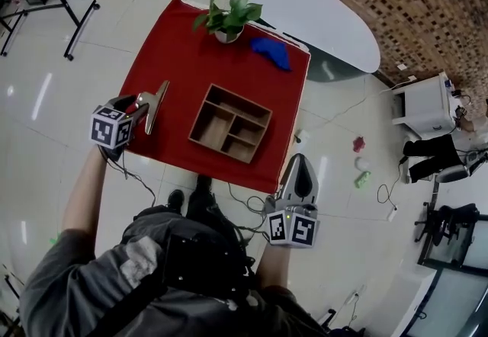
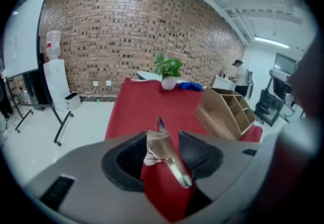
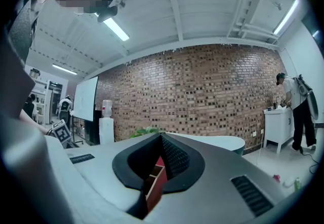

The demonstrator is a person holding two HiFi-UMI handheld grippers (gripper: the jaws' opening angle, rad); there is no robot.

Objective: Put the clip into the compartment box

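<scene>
The metal clip (image 2: 163,153) stands on edge on the red cloth between the jaws of my left gripper (image 2: 163,138). Those jaws stand wide apart and neither pad presses on the clip. In the head view the left gripper (image 1: 149,101) is at the left edge of the red table (image 1: 175,46). The wooden compartment box (image 1: 204,118) lies to its right, in the middle of the near half. In the left gripper view the box (image 2: 225,111) shows at the right. My right gripper (image 1: 299,166) hangs below the table's near right corner, off the cloth, jaws together and empty (image 3: 161,139).
A potted plant (image 1: 227,19) and a blue cloth (image 1: 271,52) sit at the table's far edge. A white oval table (image 1: 305,8) stands behind it. A water dispenser (image 2: 54,73) and a whiteboard stand are off to the left. A seated person (image 1: 431,152) is at the right.
</scene>
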